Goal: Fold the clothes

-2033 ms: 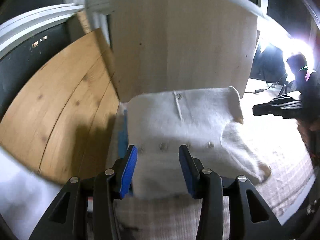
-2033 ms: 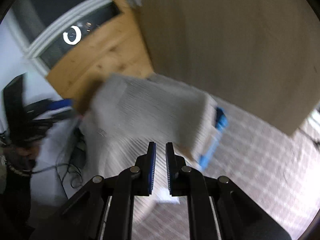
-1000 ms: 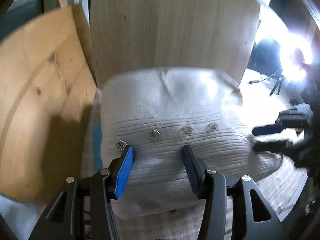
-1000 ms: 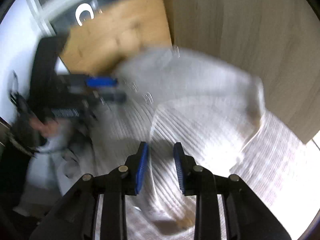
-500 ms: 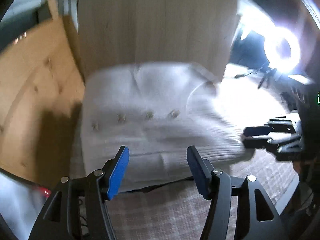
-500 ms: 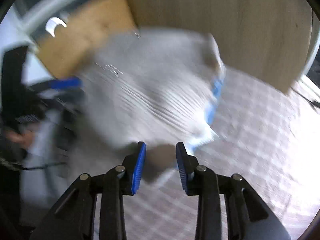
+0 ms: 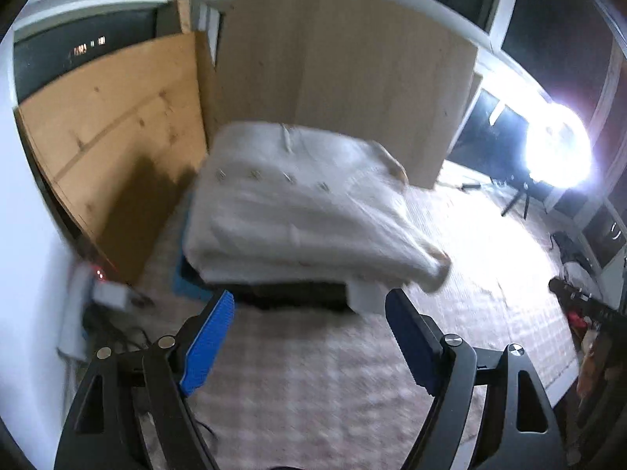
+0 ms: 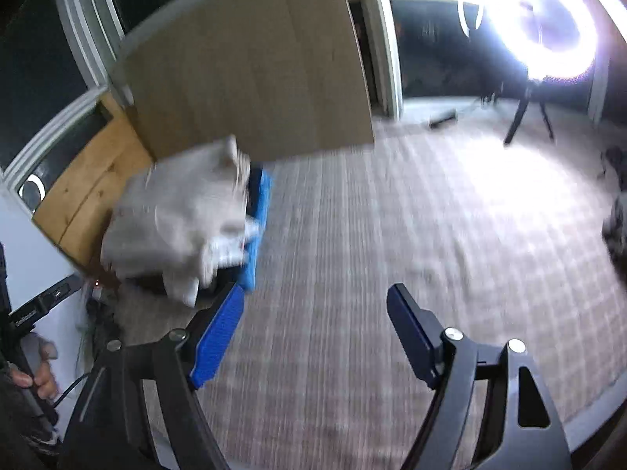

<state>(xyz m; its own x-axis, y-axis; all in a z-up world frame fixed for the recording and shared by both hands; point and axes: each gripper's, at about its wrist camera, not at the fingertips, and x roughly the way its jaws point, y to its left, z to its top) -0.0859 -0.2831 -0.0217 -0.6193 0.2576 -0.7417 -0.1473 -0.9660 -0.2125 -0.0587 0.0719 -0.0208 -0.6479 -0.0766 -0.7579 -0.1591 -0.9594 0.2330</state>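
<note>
Cardigan folded flat, button row crosswise — sleeve cuff trailing right

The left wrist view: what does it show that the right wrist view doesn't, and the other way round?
Only the left wrist view shows the buttons on the folded white sweater and the left gripper, jaws opening, empty. Only the right shows a hand on a handle and the right gripper, jaws opening, empty. Both show the sweater, blue garment beneath, plaid cloth, wooden boards and ring light.
</note>
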